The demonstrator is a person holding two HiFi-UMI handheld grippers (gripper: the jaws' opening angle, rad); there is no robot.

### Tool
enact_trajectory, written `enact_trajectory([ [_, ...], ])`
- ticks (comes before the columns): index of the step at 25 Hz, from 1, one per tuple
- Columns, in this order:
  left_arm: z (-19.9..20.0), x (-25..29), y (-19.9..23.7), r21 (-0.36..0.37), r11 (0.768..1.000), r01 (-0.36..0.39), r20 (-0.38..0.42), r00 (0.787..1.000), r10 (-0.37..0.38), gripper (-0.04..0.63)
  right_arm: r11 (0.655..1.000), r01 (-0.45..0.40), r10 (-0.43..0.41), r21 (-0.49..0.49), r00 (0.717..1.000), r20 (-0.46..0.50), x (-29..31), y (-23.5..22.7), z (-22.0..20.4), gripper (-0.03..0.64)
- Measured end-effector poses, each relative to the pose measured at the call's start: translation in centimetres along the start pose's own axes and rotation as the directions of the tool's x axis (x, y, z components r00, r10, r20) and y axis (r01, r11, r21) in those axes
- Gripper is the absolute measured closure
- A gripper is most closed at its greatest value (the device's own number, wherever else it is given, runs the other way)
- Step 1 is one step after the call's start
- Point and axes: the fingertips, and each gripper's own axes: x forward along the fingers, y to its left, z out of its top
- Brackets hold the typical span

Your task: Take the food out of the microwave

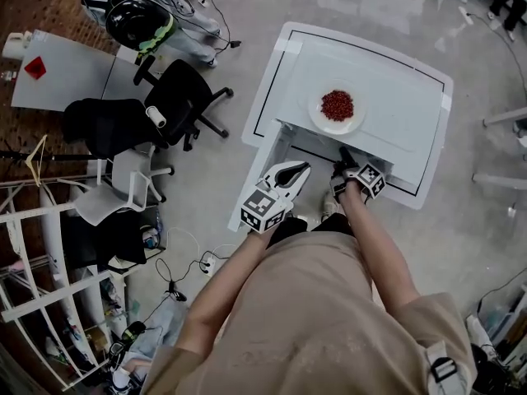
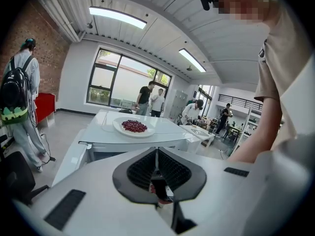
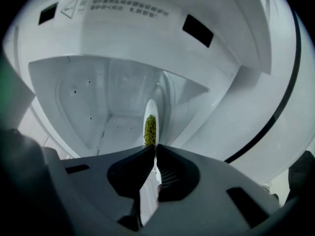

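The right claw (image 3: 155, 146) is clamped on the rim of a white plate (image 3: 149, 107) of green food (image 3: 149, 129), which is inside the open microwave (image 3: 88, 92). The left claw (image 2: 156, 154) is closed and empty, outside it. Red beans (image 1: 337, 104) lie on a second plate (image 1: 316, 115) on the microwave's top.

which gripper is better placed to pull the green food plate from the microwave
Right: right gripper is inside the microwave, shut on the green food plate; left gripper is outside, shut.
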Motion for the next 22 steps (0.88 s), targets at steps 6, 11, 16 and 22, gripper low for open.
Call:
enact_trajectory([
  [6,0.1,-0.3,0.0,0.005,1.000,0.016,-0.005,1.000,-0.016,0.591,0.999,-0.028,0.027,0.040,0.999,0.034,-2.7,-0.4,-0.4,0.594],
  [11,-0.3,-0.7,-0.3,0.008,1.000,0.026,-0.009,1.000,-0.026,0.591,0.998,-0.050,0.048,0.045,0.998,0.043,-2.2,-0.5,-0.4,0.479],
  [16,-0.5,-1.1,-0.6,0.008,1.000,0.030,-0.007,1.000,-0.030,0.591,0.998,-0.012,0.009,0.066,0.998,0.056,-1.1,-0.7,0.3,0.589],
  [22,0.0,-1.4,-0.7,0.008,1.000,0.019,0.006,1.000,-0.019,0.591,0.993,-0.062,0.061,0.100,0.998,0.014,-2.2,0.1,-0.1,0.598],
])
